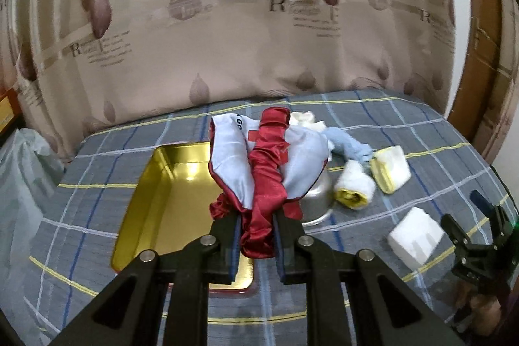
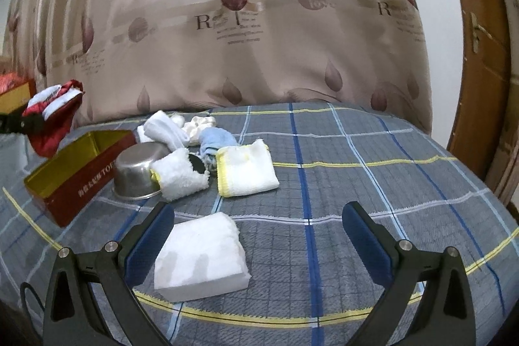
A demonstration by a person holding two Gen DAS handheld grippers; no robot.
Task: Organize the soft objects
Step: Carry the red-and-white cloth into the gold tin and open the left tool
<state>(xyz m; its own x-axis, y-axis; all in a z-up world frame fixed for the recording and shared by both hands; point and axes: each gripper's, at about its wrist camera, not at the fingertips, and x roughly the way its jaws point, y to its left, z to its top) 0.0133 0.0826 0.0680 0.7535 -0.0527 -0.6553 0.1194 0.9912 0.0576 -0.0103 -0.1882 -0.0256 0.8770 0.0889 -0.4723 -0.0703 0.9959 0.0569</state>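
My left gripper is shut on a red and white satin cloth and holds it up above the gold-lined tin box; the cloth also shows in the right wrist view above the box. My right gripper is open, low over the bed, with a folded white towel lying just inside its left finger. That towel also shows in the left wrist view, beside the right gripper.
An upturned steel bowl sits by the box. Around it lie a rolled white towel, a yellow-edged folded cloth, a blue cloth and white socks. A satin pillow stands behind; a door is at right.
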